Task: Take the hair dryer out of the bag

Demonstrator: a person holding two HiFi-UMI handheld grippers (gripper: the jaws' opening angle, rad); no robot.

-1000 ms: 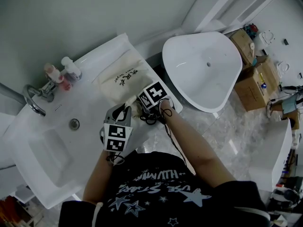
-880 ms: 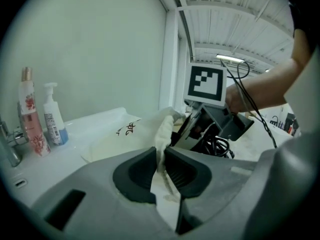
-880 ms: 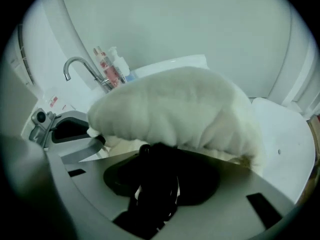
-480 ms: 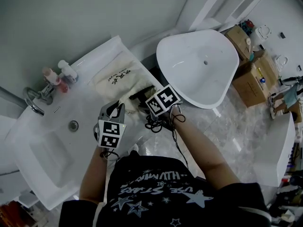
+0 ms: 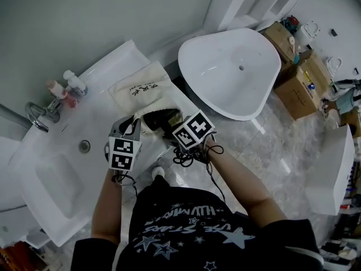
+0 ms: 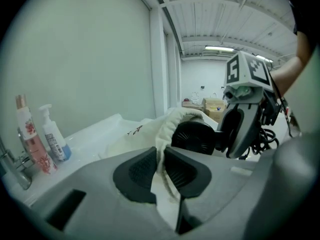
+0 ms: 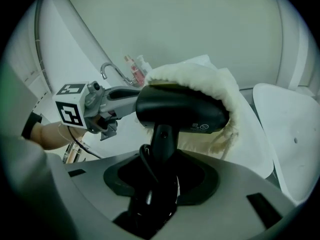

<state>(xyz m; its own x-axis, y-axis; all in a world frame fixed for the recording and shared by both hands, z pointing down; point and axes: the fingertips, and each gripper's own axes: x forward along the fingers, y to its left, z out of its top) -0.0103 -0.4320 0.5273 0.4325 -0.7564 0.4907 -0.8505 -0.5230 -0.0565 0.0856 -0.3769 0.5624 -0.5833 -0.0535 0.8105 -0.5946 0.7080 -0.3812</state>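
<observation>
Right gripper view: the right gripper (image 7: 159, 176), fingers clamped on its handle, has the hair dryer (image 7: 181, 112) halfway out of the bag (image 7: 212, 86); fingers of the left gripper (image 6: 161, 160) pinch the rim.

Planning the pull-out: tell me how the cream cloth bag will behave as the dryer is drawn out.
Probably floppy: the cream cloth bag drapes in wrinkles over the black hair dryer, so it may drag along. The left gripper pinches its rim, which should anchor it. Thin, slumped cloth suggests it is light.
</observation>
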